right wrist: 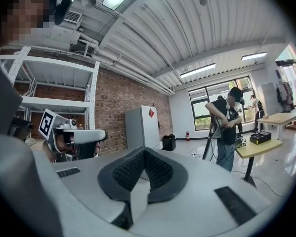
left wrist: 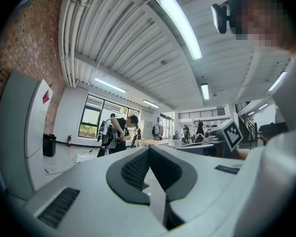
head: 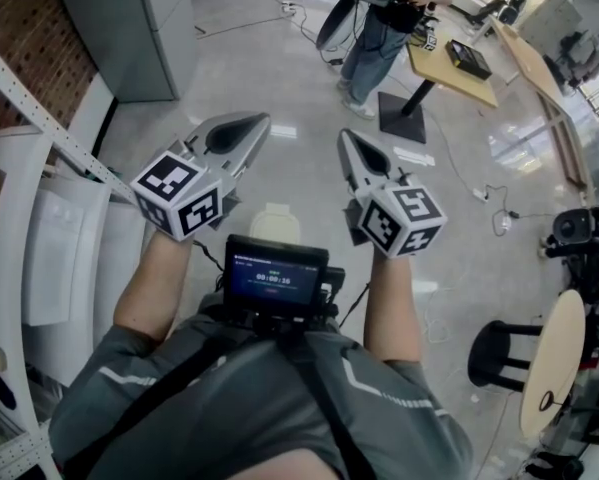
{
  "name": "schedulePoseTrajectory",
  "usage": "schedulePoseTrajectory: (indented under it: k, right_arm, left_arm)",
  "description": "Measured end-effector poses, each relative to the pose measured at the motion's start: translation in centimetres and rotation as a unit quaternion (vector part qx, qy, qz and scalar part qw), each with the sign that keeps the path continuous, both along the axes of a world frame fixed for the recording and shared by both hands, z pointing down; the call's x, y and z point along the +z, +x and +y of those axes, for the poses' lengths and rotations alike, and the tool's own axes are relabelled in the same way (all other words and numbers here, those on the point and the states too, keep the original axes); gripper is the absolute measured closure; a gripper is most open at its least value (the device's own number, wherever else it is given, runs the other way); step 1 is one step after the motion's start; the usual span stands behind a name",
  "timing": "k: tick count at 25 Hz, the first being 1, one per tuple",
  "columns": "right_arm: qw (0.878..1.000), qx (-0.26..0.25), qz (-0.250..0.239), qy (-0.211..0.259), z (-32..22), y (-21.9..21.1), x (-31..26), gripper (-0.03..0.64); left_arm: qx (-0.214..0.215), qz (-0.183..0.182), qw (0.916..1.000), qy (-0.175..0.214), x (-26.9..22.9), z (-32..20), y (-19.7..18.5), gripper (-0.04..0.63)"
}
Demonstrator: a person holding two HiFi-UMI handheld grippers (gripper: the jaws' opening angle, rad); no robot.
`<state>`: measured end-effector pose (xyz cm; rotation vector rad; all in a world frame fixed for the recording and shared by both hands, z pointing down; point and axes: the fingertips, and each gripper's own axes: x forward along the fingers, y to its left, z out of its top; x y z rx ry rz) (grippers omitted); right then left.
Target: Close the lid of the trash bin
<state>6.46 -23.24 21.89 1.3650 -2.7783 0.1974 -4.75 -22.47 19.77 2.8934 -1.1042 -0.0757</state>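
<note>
I hold both grippers up at chest height, pointing forward across the room. My left gripper (head: pixel 257 122) has its jaws together with nothing between them; in its own view the tips meet (left wrist: pixel 148 150). The right gripper (head: pixel 345 140) is likewise shut and empty (right wrist: pixel 144 151). Low between my arms a pale beige rounded object (head: pixel 274 222) stands on the floor; I cannot tell whether it is the bin. A small black bin (left wrist: pixel 49 144) stands far off beside a grey cabinet (head: pixel 129 28), also seen in the right gripper view (right wrist: pixel 168 142).
White metal shelving (head: pixel 19 268) runs along the brick wall on my left. A person (head: pixel 379 28) stands ahead by a wooden table (head: pixel 449 73). Cables (head: pixel 479 193) trail over the glossy floor. A round table (head: pixel 554 363) and black stool (head: pixel 499 353) stand at right.
</note>
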Motion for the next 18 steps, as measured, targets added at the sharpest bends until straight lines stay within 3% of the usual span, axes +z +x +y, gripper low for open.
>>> schedulePoseTrajectory:
  k: [18]
  right_arm:
    - [1.000,-0.003,-0.003,0.006,0.6,0.0,0.0,0.611]
  left_arm:
    - [-0.001,-0.013,0.9999,0.009,-1.0,1.1,0.5,0.600]
